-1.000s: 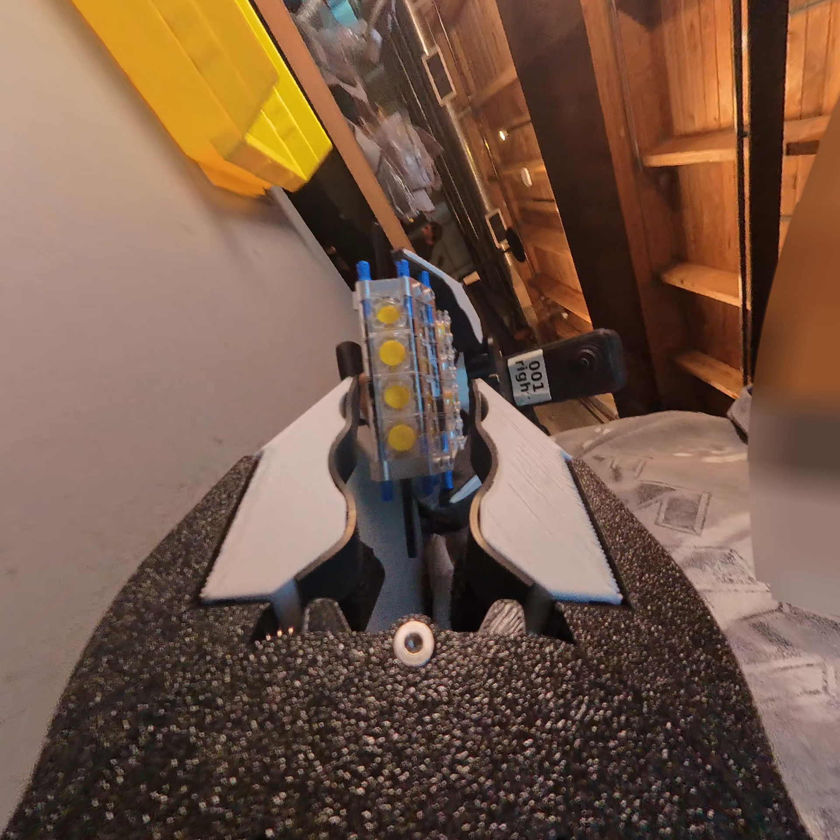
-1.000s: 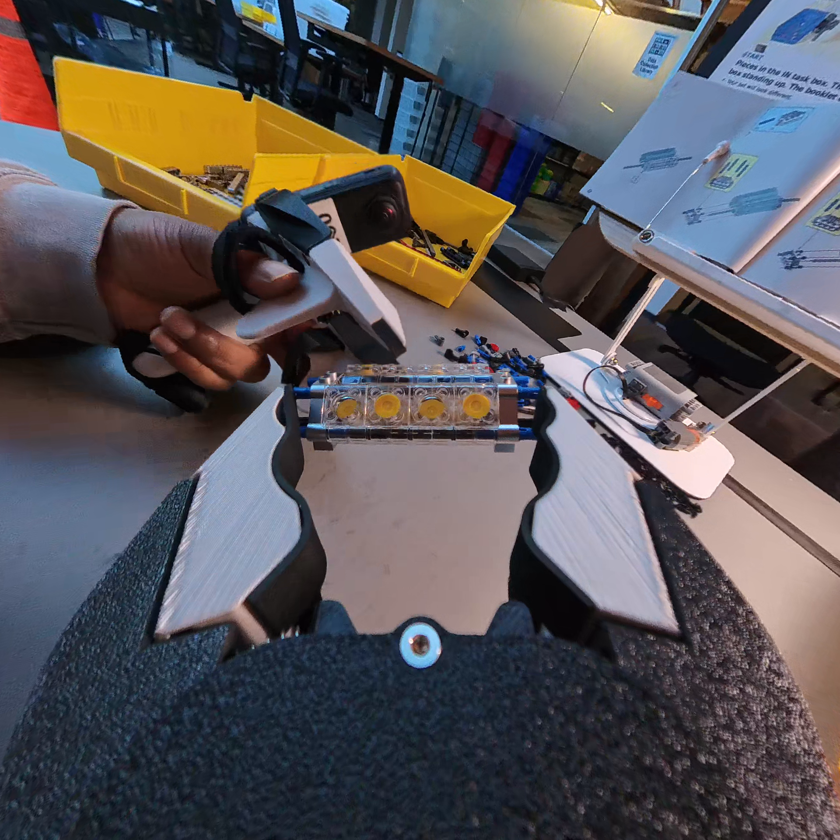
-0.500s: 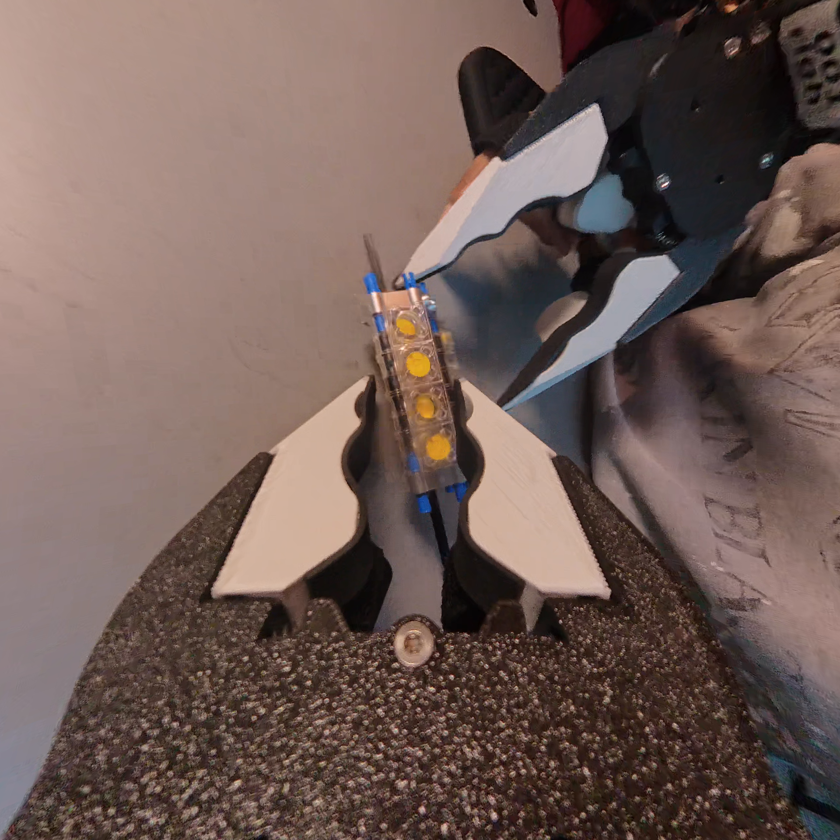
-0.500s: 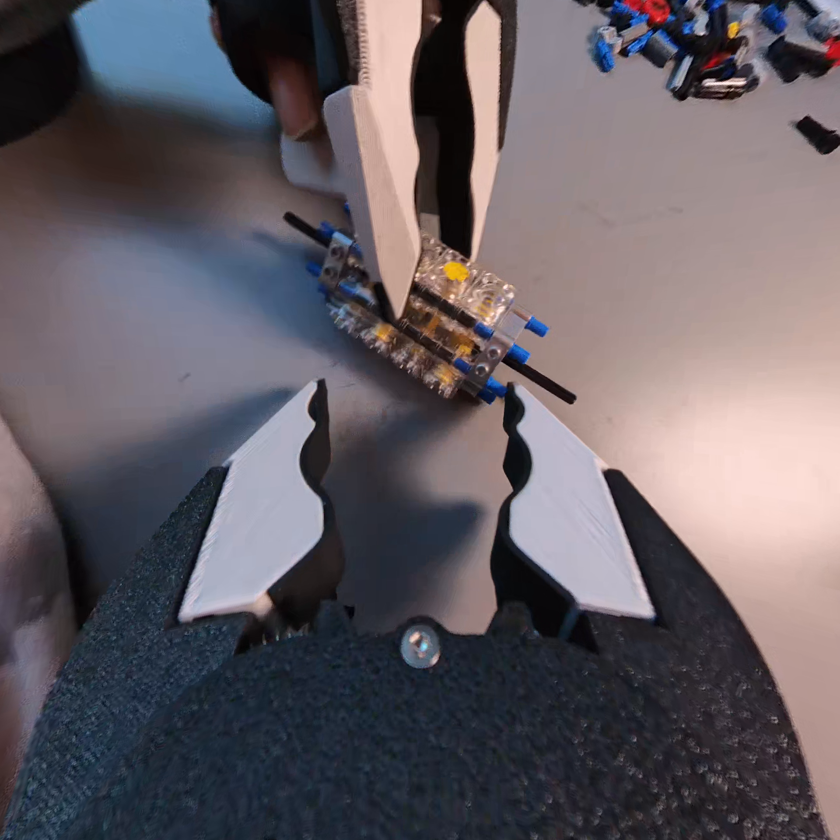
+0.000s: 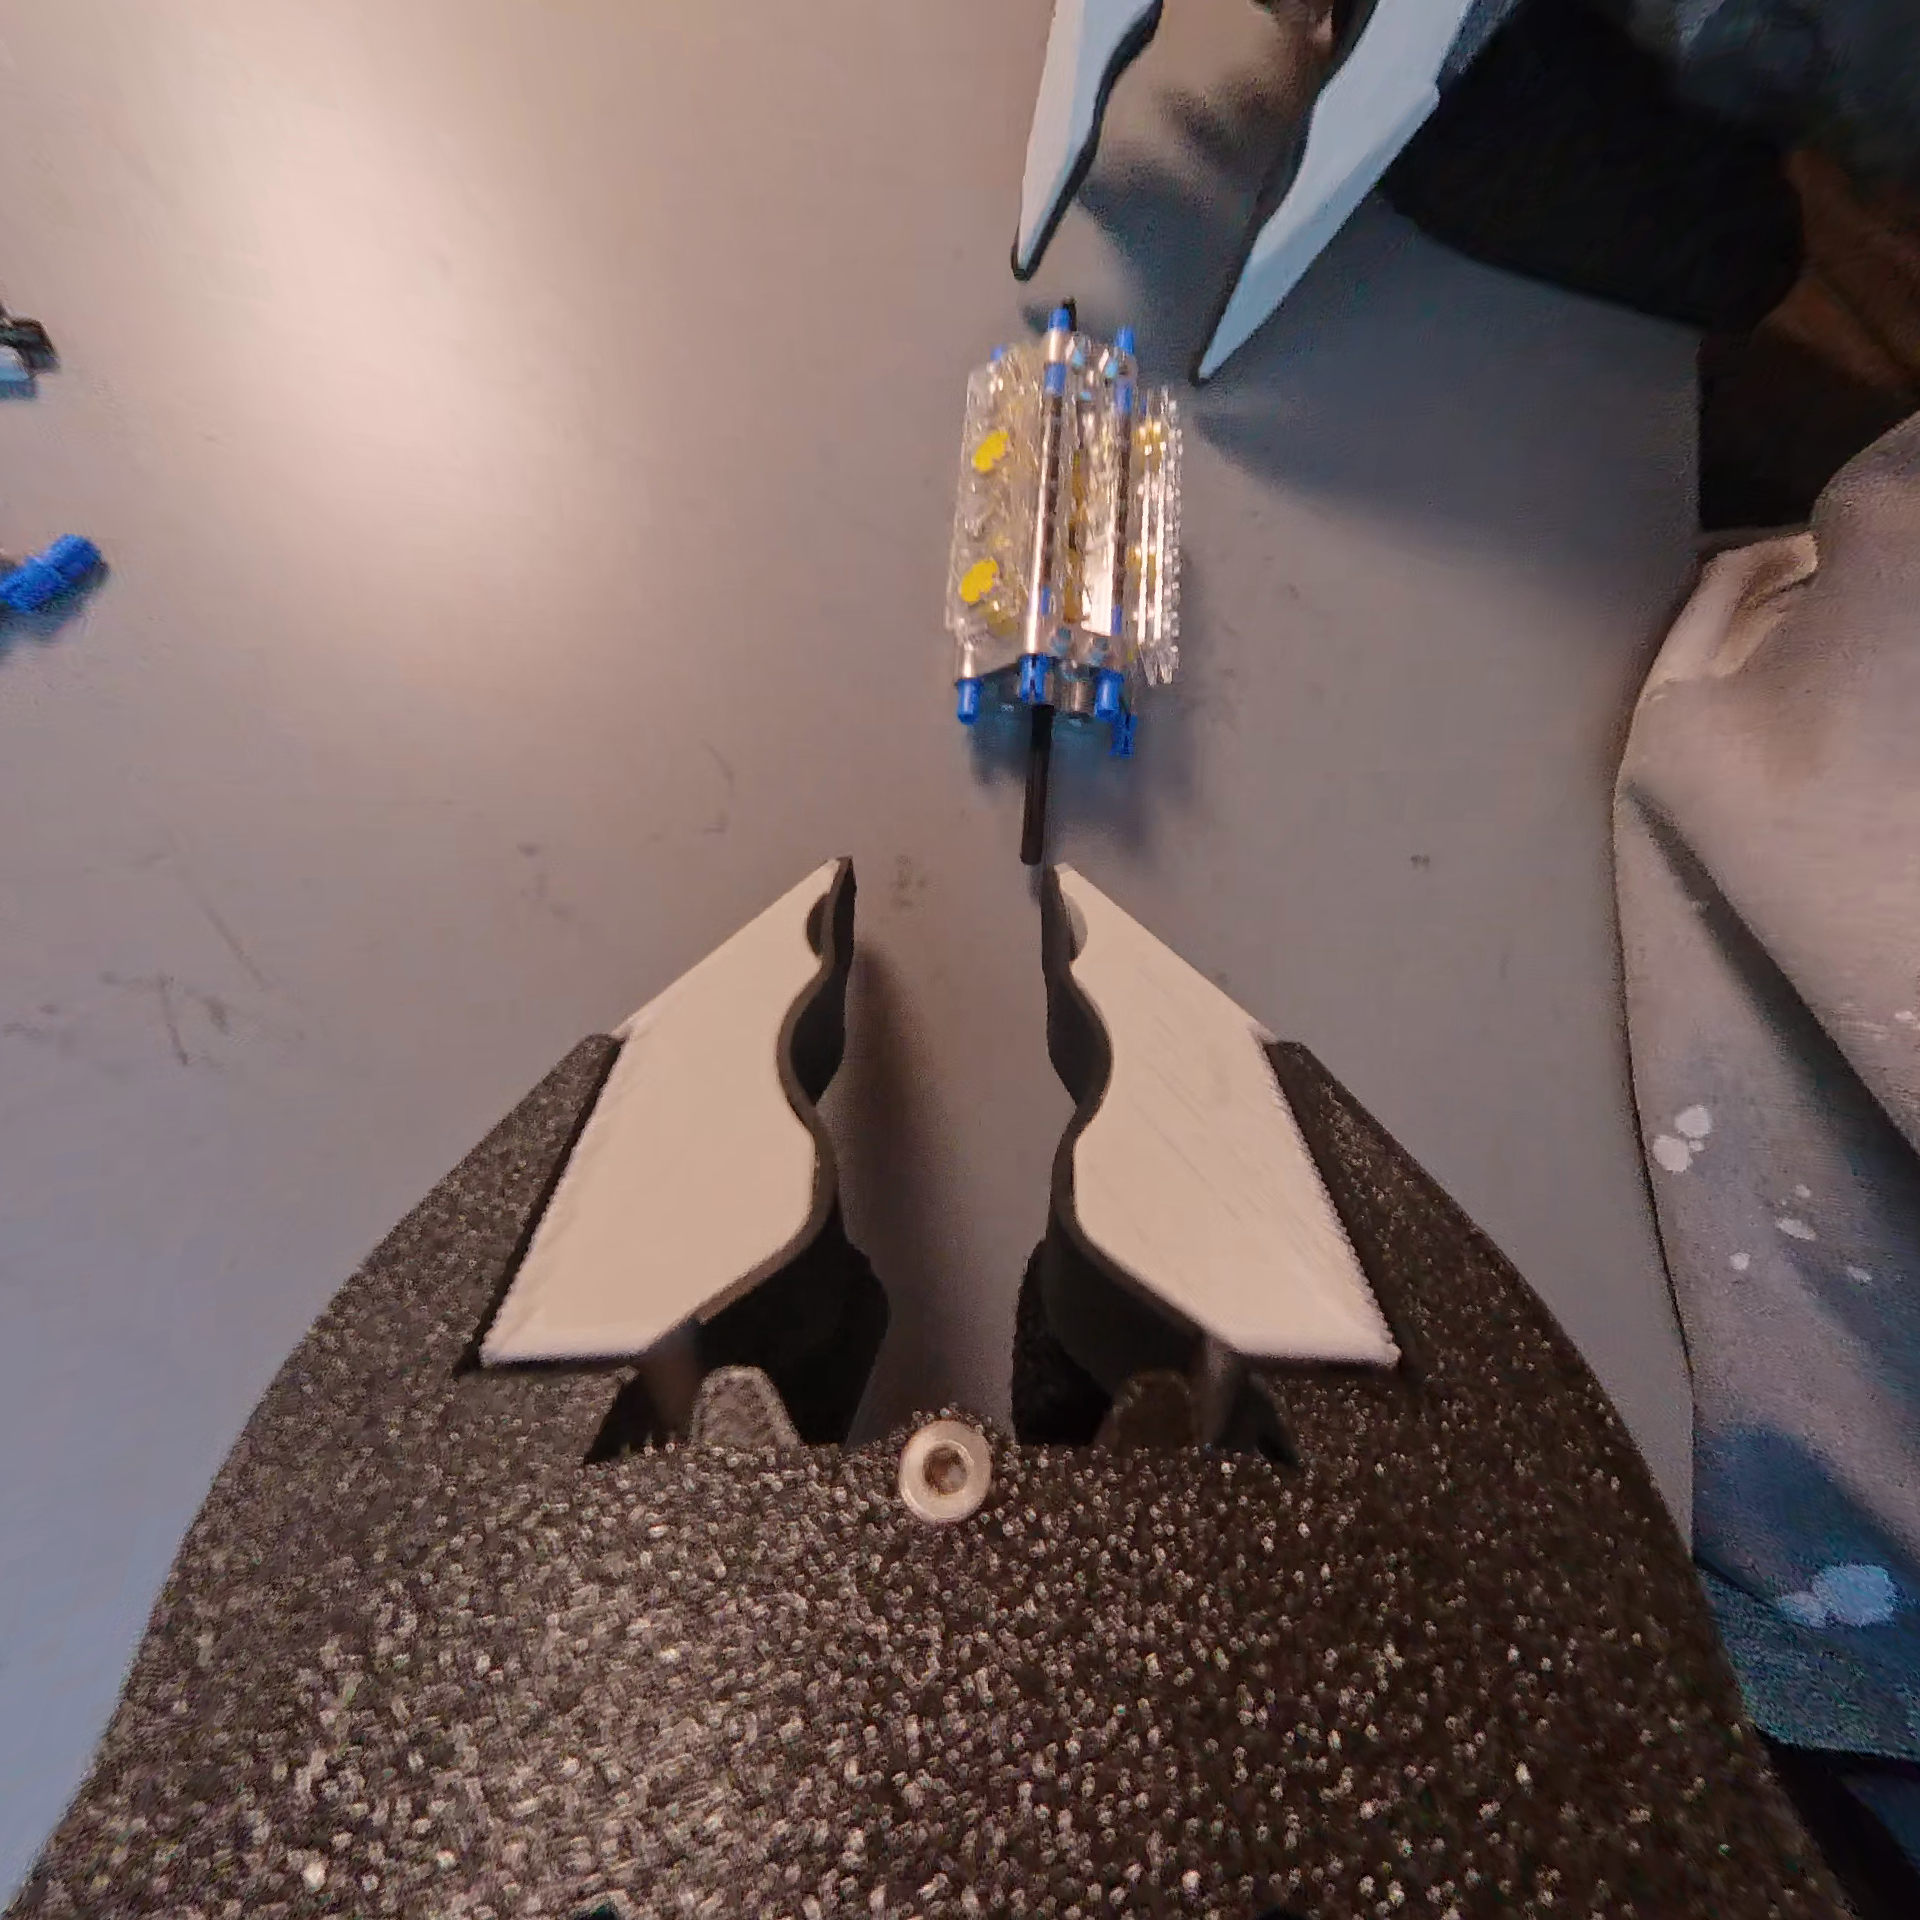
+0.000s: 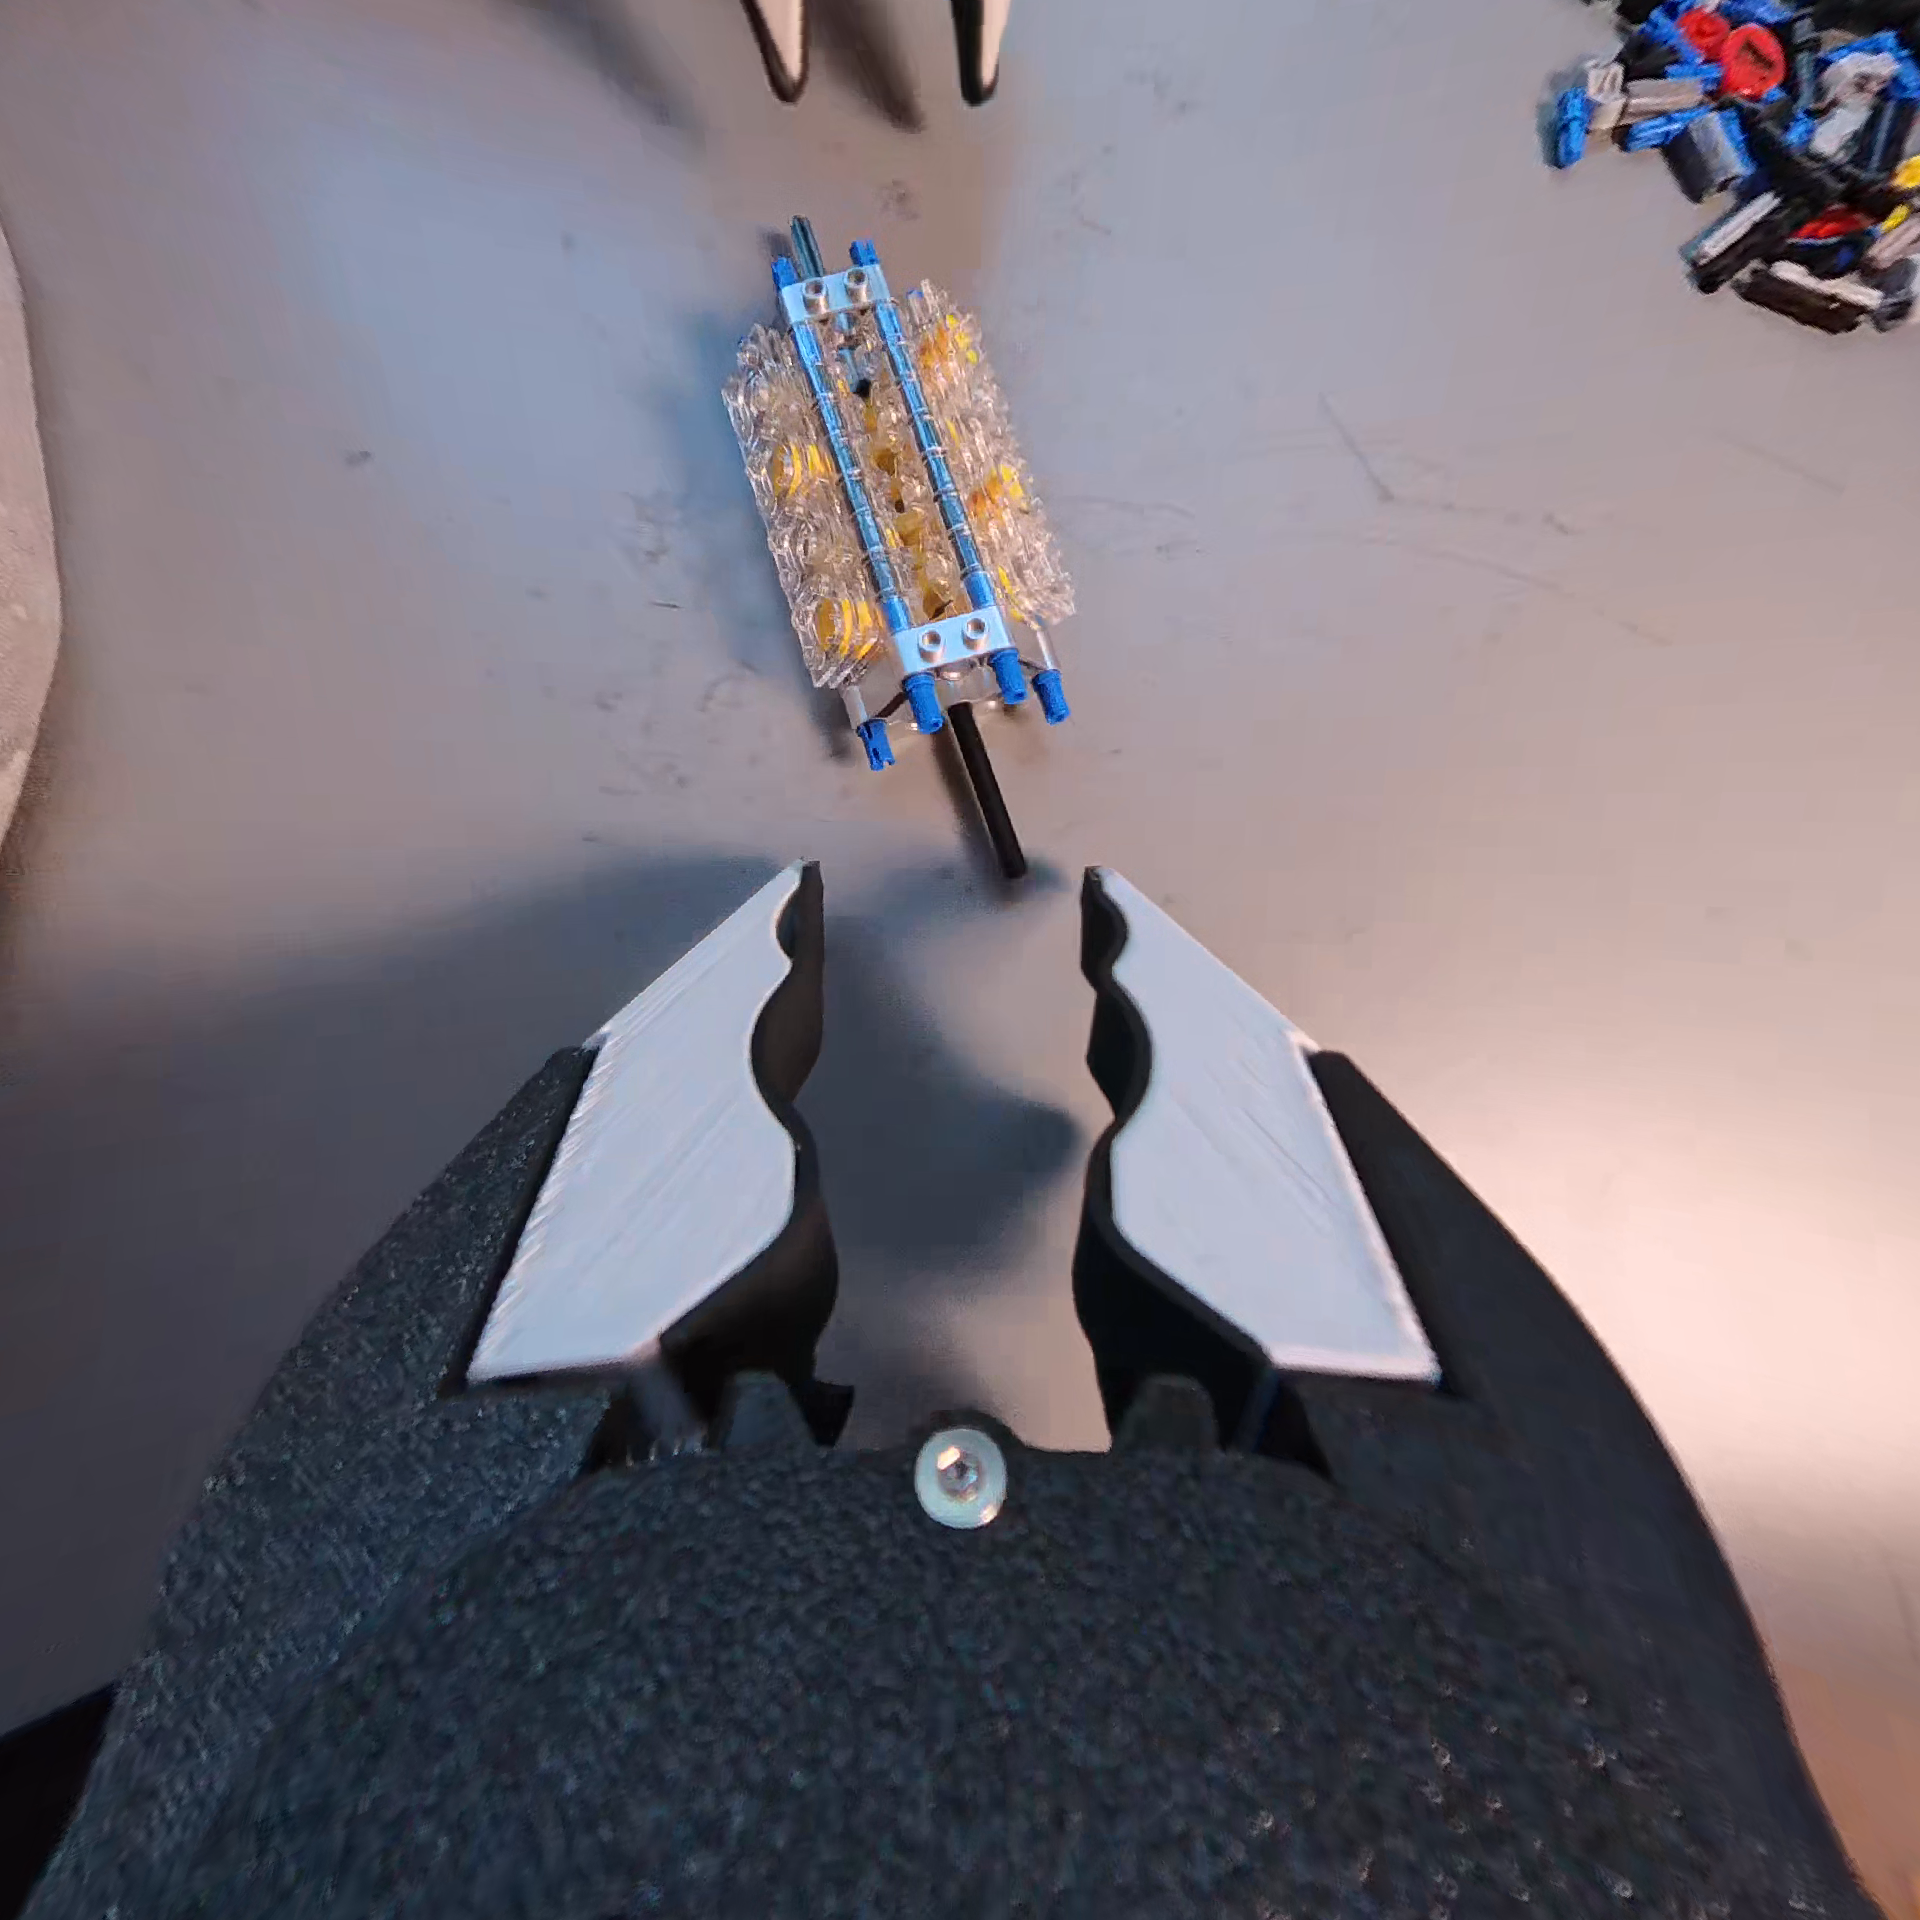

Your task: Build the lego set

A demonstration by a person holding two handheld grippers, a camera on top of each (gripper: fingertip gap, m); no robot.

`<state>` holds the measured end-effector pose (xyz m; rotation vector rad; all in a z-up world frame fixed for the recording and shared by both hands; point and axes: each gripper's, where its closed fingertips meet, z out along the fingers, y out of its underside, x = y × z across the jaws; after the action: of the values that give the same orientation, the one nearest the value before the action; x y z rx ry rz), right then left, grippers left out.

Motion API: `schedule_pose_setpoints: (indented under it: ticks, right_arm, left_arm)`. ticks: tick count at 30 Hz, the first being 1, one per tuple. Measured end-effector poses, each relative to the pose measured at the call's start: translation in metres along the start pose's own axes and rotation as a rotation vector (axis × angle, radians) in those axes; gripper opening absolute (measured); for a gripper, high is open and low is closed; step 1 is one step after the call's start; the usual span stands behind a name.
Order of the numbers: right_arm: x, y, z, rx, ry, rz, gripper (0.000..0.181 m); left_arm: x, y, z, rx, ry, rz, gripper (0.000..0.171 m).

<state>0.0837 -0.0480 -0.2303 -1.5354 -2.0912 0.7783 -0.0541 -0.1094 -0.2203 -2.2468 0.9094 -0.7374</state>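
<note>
A clear plastic block assembly with yellow discs, blue pins and a black axle [image 6: 899,488] lies on the grey tabletop [image 6: 1455,623], untouched. Beyond its two ends (facing each other) the left gripper [image 5: 945,883] and right gripper [image 6: 951,883] hover, fingers apart, empty. A pile of loose blue, black and red parts [image 6: 1766,156] sits well off to the assembly's side.

- One clear brick assembly [image 6: 900,488] with yellow discs
- One black axle [image 6: 985,795] poking from it
- Two grippers
- One pile of loose parts [image 6: 1766,156]
- One blue piece [image 5: 47,571], apart

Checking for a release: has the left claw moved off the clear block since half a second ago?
Yes. The left claw was shut on the clear block; now it is open and drawn back, with the block lying on the table ahead of its tips.
</note>
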Motion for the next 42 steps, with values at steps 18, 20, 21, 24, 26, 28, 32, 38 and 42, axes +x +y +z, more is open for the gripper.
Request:
schedule_pose_setpoints:
  ticks: [18, 20, 21, 24, 26, 28, 32, 38, 42]
  right_arm:
    - [0.010, -0.006, 0.012, 0.062, -0.048, -0.029, 0.008]
    - [0.009, -0.006, 0.012, 0.063, -0.053, -0.040, 0.008]
    - [0.008, -0.006, 0.013, 0.065, -0.059, -0.040, 0.008]
    - [0.009, -0.007, 0.013, 0.067, -0.065, -0.038, 0.004]
    - [0.009, -0.007, 0.013, 0.068, -0.070, -0.039, 0.004]
    - [0.009, -0.007, 0.013, 0.070, -0.071, -0.038, 0.004]
    - [0.008, -0.007, 0.013, 0.069, -0.068, -0.034, 0.004]
    - [0.008, -0.006, 0.013, 0.068, -0.072, -0.024, 0.004]
    - [0.008, -0.006, 0.013, 0.069, -0.076, -0.019, 0.004]
  left_arm:
    - [-0.003, 0.003, 0.016, 0.003, -0.074, 0.178, 0.013]
    - [0.003, 0.002, 0.012, 0.035, -0.026, 0.165, 0.013]
    - [0.007, 0.000, 0.009, 0.052, 0.002, 0.157, 0.014]
    - [0.015, 0.004, 0.012, 0.035, 0.042, 0.160, 0.018]
    - [0.015, 0.007, 0.018, 0.004, 0.023, 0.190, 0.017]
    - [0.015, 0.006, 0.020, 0.004, 0.012, 0.207, 0.016]
    - [0.011, 0.004, 0.022, 0.003, -0.033, 0.224, 0.006]
    - [0.017, -0.008, 0.022, 0.058, -0.049, 0.243, 0.003]
    - [0.026, -0.033, 0.008, 0.194, -0.018, 0.217, 0.002]
